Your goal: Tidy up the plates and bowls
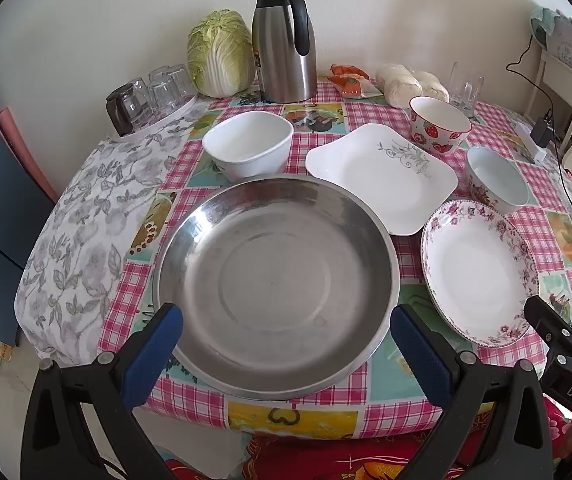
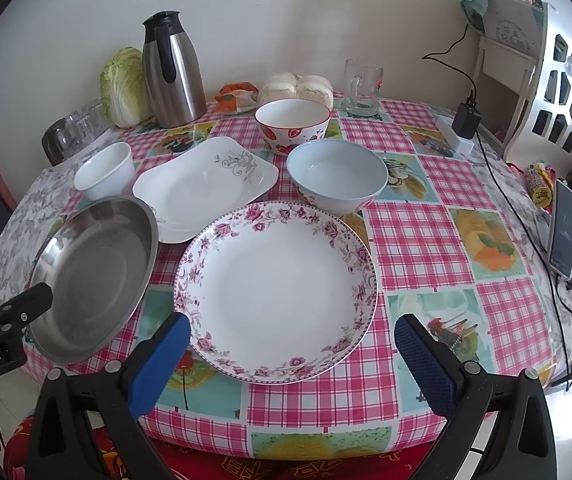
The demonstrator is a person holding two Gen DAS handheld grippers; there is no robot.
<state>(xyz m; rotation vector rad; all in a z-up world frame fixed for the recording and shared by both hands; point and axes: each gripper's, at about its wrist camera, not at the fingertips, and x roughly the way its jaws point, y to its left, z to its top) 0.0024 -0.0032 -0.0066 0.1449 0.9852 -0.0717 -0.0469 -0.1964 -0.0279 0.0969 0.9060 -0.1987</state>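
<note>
A: Where does everything sit right now?

B: All loose on the tabletop (image 2: 418,216). The steel pan (image 1: 276,284) lies nearest the left gripper (image 1: 286,354), the floral round plate (image 2: 276,292) directly ahead of the right gripper (image 2: 292,354). Behind them are the square white plate (image 2: 206,186), the white square bowl (image 1: 248,150), the pale blue bowl (image 2: 338,174) and the strawberry bowl (image 2: 292,124).

A: And the jaws?

B: Both pairs are spread wide, pinching nothing. The left ones straddle the pan's near rim from above without touching it; the right ones hover short of the floral plate's near edge.

A: How will these pieces handle?

B: My guess: the pan is light, stiff and forgiving, but its polished wall looks slick, so bite the flat rim. The ceramic ones are heavier, glazed and chip easily. The plates lie flat, so the only purchase is the raised rim at the near edge, one pad over and one under. The bowls offer a wall to pinch, pad inside and pad outside.

A: Any writing?

B: "DAS" on the right gripper's body as the left camera sees it, and "nRobot.AI", cut off, on the left one in the right view. The board by the shelf (image 2: 512,34) carries characters too small to read.
</note>
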